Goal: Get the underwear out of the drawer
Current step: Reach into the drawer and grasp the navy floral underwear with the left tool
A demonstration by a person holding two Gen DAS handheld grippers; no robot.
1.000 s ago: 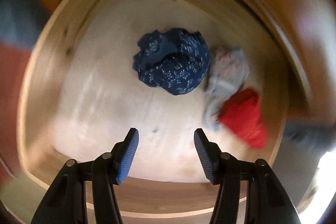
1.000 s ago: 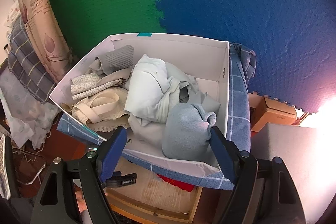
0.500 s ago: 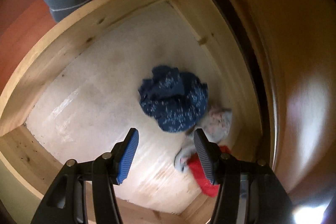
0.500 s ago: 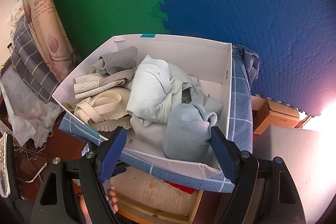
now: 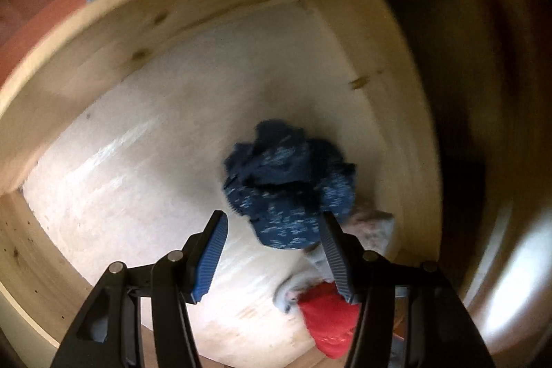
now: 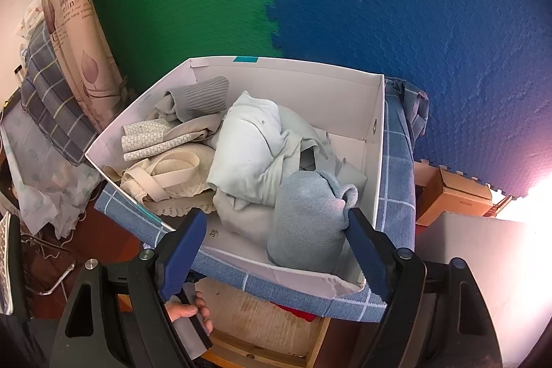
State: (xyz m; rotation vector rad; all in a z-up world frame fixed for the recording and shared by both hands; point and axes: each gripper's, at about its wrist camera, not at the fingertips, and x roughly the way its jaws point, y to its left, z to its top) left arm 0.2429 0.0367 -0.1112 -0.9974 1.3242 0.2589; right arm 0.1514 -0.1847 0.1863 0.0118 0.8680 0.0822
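Note:
In the left wrist view I look down into an open wooden drawer (image 5: 103, 57) with a pale bottom. A crumpled navy patterned underwear (image 5: 286, 188) lies in it, with a light grey piece (image 5: 372, 226) and a red piece (image 5: 327, 319) beside it at the right. My left gripper (image 5: 272, 250) is open, its fingertips just short of the navy piece, which lies partly between them. My right gripper (image 6: 276, 250) is open and empty, held above the drawer (image 6: 258, 326) in front of a white box of clothes (image 6: 376, 126).
The white box holds several folded pale garments (image 6: 248, 143) and rests on a blue checked cloth (image 6: 396, 168). Green and blue foam mats (image 6: 379, 6) cover the wall behind. A cardboard box (image 6: 452, 195) stands at the right. A hand (image 6: 186, 312) shows below the right gripper.
The left gripper has moved closer to the navy underwear, which now sits between its fingertips. The right gripper has barely moved; a hand has come into its view.

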